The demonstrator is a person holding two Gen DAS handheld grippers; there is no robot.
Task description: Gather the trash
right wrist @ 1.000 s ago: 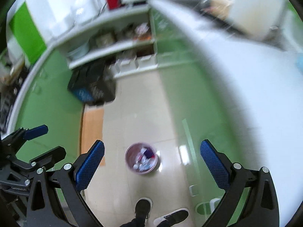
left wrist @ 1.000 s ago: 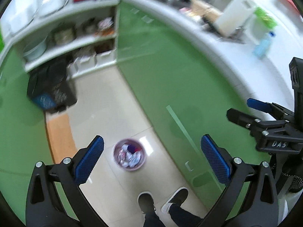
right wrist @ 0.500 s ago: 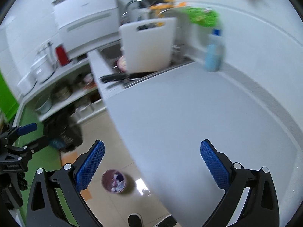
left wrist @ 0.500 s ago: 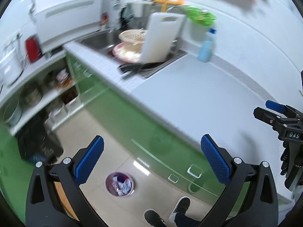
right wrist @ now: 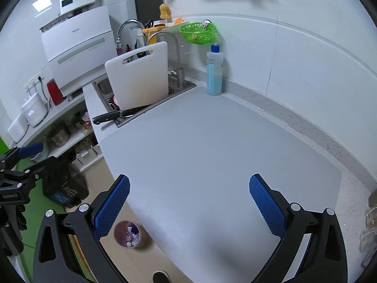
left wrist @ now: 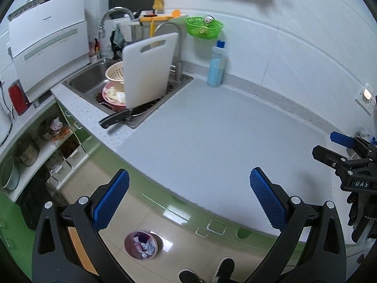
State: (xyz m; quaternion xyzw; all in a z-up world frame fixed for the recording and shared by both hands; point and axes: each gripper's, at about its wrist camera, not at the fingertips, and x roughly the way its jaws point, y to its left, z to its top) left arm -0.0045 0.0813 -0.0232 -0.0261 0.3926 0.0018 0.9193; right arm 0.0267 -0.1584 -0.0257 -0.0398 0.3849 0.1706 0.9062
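Grey countertop (right wrist: 212,160) now ahead instead of floor and trash bin (left wrist: 141,245), both tongs (left wrist: 188,198) (right wrist: 188,202) spread, empty.

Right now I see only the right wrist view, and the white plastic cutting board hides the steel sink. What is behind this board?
Observer: A beige plastic colander sits in the steel sink, behind the white plastic cutting board.
Operator: Does the left gripper hold any trash?
Observer: No. The left gripper is open, with nothing between its blue pads.
Operator: What is on the wall at my far right?
Observer: A white wall socket with a small glowing light.
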